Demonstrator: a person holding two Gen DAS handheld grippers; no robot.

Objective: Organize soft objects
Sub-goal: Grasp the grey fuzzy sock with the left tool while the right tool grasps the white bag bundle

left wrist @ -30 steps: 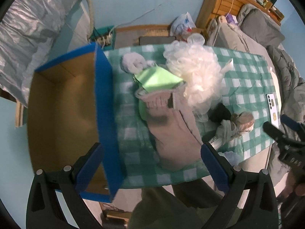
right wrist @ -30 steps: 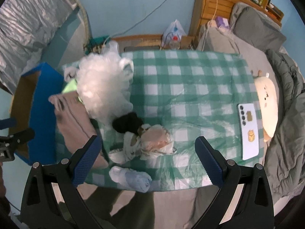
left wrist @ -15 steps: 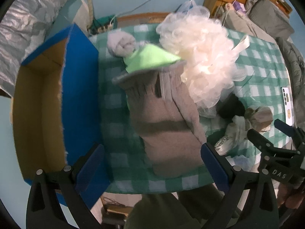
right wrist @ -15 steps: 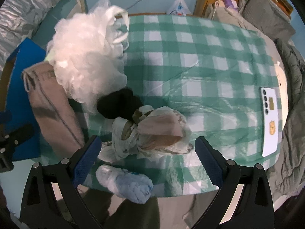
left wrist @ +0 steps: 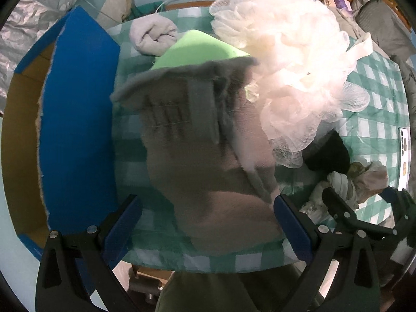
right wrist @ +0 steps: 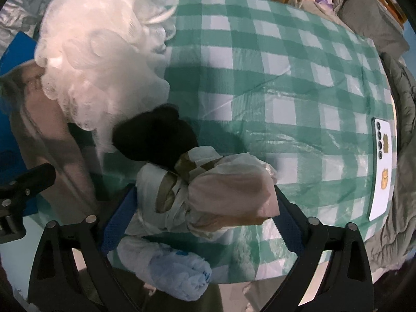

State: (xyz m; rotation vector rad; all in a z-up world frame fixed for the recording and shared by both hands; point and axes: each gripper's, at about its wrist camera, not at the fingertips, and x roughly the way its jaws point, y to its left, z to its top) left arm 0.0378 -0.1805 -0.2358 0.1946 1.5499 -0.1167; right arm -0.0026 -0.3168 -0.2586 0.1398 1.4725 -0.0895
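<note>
A grey-brown cloth pouch [left wrist: 208,156] lies on the green checked table [right wrist: 260,78], over a light green cloth [left wrist: 197,49]. My left gripper [left wrist: 208,221] hangs open just above the pouch's near end, one finger on each side. A plastic-wrapped bundle [right wrist: 221,192] sits between the fingers of my right gripper [right wrist: 205,215], whose jaws are closing on it; the pads stand right at its sides. Around it lie a white bath pouf [right wrist: 98,52], a black soft lump [right wrist: 156,135], a pale blue rolled bag [right wrist: 171,270] and a rolled grey sock [left wrist: 153,35].
An open cardboard box with blue outer walls [left wrist: 78,130] stands against the table's left edge. A white phone [right wrist: 382,166] lies at the right edge. Bedding and wooden shelves are behind the table. A person's green-clad legs are below the near edge.
Both grippers have come down toward the table. The pouch now fills the left view. The bundle, earlier ahead of the right fingers, now sits between them.
</note>
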